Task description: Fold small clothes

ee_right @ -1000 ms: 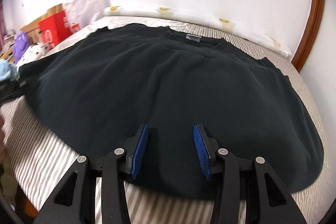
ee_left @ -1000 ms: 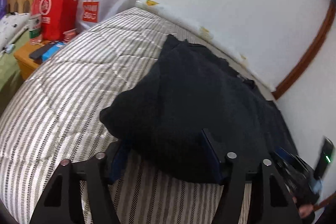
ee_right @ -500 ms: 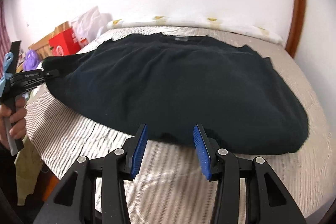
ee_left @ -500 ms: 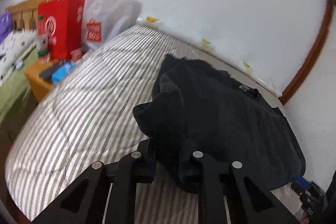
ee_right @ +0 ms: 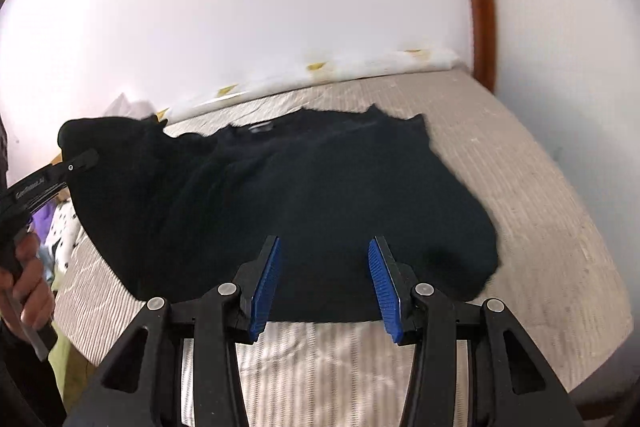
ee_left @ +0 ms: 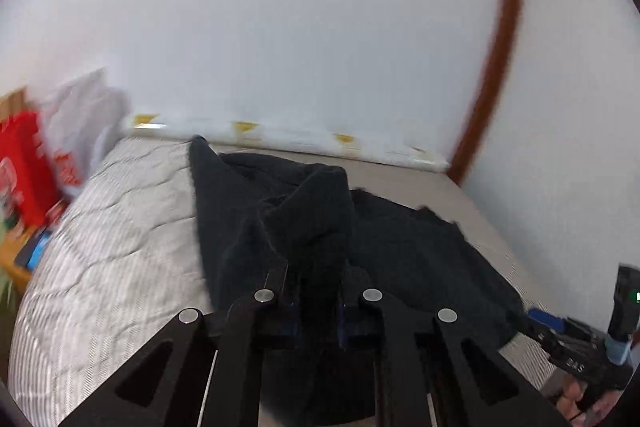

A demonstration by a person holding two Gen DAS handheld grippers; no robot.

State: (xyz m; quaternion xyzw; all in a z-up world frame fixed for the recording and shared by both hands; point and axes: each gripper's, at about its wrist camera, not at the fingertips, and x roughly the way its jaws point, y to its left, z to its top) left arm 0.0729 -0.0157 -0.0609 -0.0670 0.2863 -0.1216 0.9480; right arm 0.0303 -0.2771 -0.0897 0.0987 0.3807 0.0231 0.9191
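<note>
I have the left gripper (ee_left: 316,291) clenched on a bunched fold of the black sweater (ee_right: 320,187), its left side by the look of it, and lifted clear of the bed (ee_right: 540,207) so that side can travel over the body of the garment. From the right wrist view the left gripper (ee_right: 86,159) shows at the far left with cloth draped over it. The rest of the sweater lies flat on the striped quilt, neck label towards the wall. My right gripper (ee_right: 324,279) hangs over the near hem with its jaws spread wide and nothing between them; I judge I keep it there ready to pin or take the hem while the left side comes across. Shopping bags (ee_left: 24,163) stand well apart at the bed's far left.
</note>
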